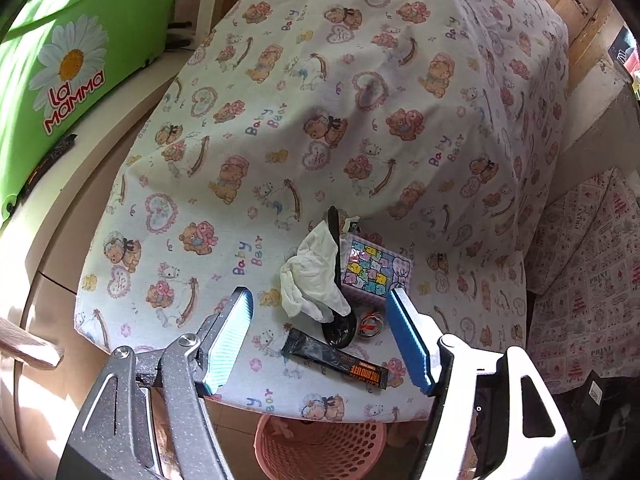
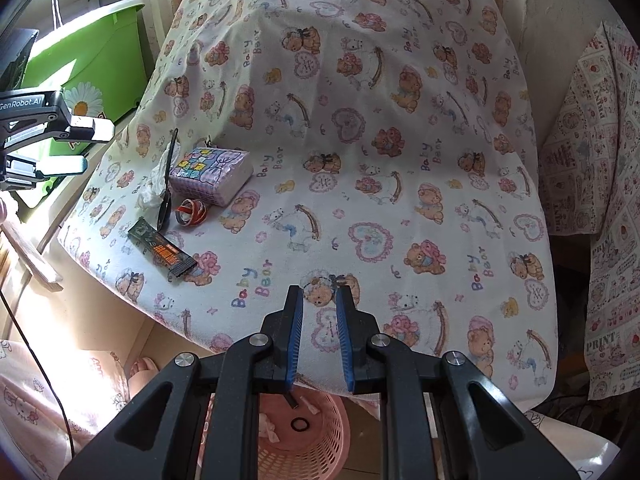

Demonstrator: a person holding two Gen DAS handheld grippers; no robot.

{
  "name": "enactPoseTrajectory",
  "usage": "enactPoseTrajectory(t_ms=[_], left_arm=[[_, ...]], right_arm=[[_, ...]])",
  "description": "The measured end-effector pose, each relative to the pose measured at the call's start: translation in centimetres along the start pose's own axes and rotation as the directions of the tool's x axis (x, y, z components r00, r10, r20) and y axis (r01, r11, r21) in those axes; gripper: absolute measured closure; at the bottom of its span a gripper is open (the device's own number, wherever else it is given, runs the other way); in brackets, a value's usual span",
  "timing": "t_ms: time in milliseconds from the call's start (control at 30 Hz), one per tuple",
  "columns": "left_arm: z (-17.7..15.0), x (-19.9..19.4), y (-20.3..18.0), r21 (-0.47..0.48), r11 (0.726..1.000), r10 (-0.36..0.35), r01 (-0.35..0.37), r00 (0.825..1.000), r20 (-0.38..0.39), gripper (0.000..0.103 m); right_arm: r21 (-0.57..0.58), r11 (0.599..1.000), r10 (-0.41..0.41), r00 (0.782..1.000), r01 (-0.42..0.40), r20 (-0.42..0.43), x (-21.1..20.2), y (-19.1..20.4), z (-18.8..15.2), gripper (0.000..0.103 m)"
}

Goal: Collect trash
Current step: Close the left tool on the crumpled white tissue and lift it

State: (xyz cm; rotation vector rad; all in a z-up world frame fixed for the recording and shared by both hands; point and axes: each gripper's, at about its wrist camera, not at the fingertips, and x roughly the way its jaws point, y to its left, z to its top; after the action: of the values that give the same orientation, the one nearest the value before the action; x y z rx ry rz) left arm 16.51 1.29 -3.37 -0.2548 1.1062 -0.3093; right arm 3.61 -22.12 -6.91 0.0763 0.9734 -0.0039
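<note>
On the bear-print tablecloth (image 1: pixel 320 120) lie a crumpled white tissue (image 1: pixel 310 276), a black plastic spoon (image 1: pixel 340 320), a black snack wrapper (image 1: pixel 336 358), a curl of red tape (image 1: pixel 372 326) and a pastel tissue pack (image 1: pixel 376 270). My left gripper (image 1: pixel 322 300) is open just above them, its jaws on either side of the tissue and spoon. My right gripper (image 2: pixel 320 296) is open by a narrow gap and empty, over the table's near edge. The same items show in the right wrist view: wrapper (image 2: pixel 162 254), tape (image 2: pixel 192 212), spoon (image 2: pixel 166 196), pack (image 2: pixel 210 174).
A pink mesh basket (image 1: pixel 320 448) stands on the floor below the table's near edge, with scraps inside (image 2: pixel 300 424). A green "La Mamma" tub (image 1: pixel 72 52) sits to the left. A patterned cloth (image 1: pixel 592 280) hangs on the right.
</note>
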Motion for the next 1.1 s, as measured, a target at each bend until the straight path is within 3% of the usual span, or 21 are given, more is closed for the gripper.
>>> enactPoseTrajectory(t_ms=[167,267,367,467,500,533,767,867,900,933,967,1000,1100], left_arm=[[0.4,3.3,-1.1,-0.005,0.998,0.062,-0.063,0.997,-0.055,0.050],[0.3,4.9,-1.1,-0.047,0.999,-0.017,0.012,0.994,-0.112,0.062],[0.2,6.0,-1.5,-0.045,0.999,-0.005,-0.001,0.991,-0.132,0.071],[0.2,6.8,-2.3,-0.007,0.999,0.041,-0.042,0.989,-0.141,0.088],[0.2,6.8,-2.4,-0.002,0.999,0.041,-0.042,0.989,-0.145,0.102],[0.2,6.7,-2.6,0.005,0.999,0.039,-0.039,0.989,-0.142,0.103],[0.1,3.7,-4.6,0.092,0.993,0.076,-0.070,0.995,-0.067,0.103],[0.1,3.0,-5.4,0.133,0.977,0.171,-0.168,0.985,-0.014,0.101],[0.1,3.0,-5.4,0.146,0.972,0.187,-0.185,0.982,-0.001,0.091],[0.1,3.3,-5.5,0.156,0.969,0.192,-0.189,0.981,0.000,0.073],[0.2,3.6,-5.5,0.159,0.969,0.194,-0.191,0.981,-0.004,0.067],[0.2,4.0,-5.3,0.154,0.969,0.195,-0.192,0.981,-0.009,0.062],[0.3,5.5,-5.0,0.137,0.972,0.197,-0.189,0.980,-0.042,0.062]], right_arm=[[0.020,1.000,0.007,1.000,-0.007,-0.005,0.1,-0.4,0.2,0.085],[0.021,1.000,0.001,1.000,-0.001,0.002,-0.1,-0.6,0.3,0.085],[0.030,0.999,0.010,1.000,-0.010,0.000,-0.2,-0.9,0.4,0.085],[0.031,1.000,-0.001,1.000,0.001,-0.002,-0.1,-1.1,0.3,0.085],[0.035,0.999,-0.006,1.000,0.006,-0.006,0.0,-1.2,0.3,0.085],[0.039,0.999,-0.005,1.000,0.005,-0.009,0.0,-1.3,0.2,0.085],[0.041,0.999,-0.005,1.000,0.006,-0.005,-0.2,-1.4,0.2,0.085],[0.035,0.999,-0.004,1.000,0.004,-0.003,-0.4,-1.2,0.1,0.085],[0.031,1.000,-0.004,1.000,0.004,-0.003,-0.4,-1.1,0.0,0.085],[0.027,1.000,-0.004,1.000,0.004,-0.003,-0.5,-1.0,0.0,0.085],[0.024,1.000,-0.006,1.000,0.006,-0.002,-0.5,-0.9,0.0,0.085],[0.021,1.000,-0.009,1.000,0.009,0.000,-0.6,-0.8,0.0,0.085],[0.019,1.000,-0.015,1.000,0.015,0.003,-0.6,-0.8,0.0,0.085]])
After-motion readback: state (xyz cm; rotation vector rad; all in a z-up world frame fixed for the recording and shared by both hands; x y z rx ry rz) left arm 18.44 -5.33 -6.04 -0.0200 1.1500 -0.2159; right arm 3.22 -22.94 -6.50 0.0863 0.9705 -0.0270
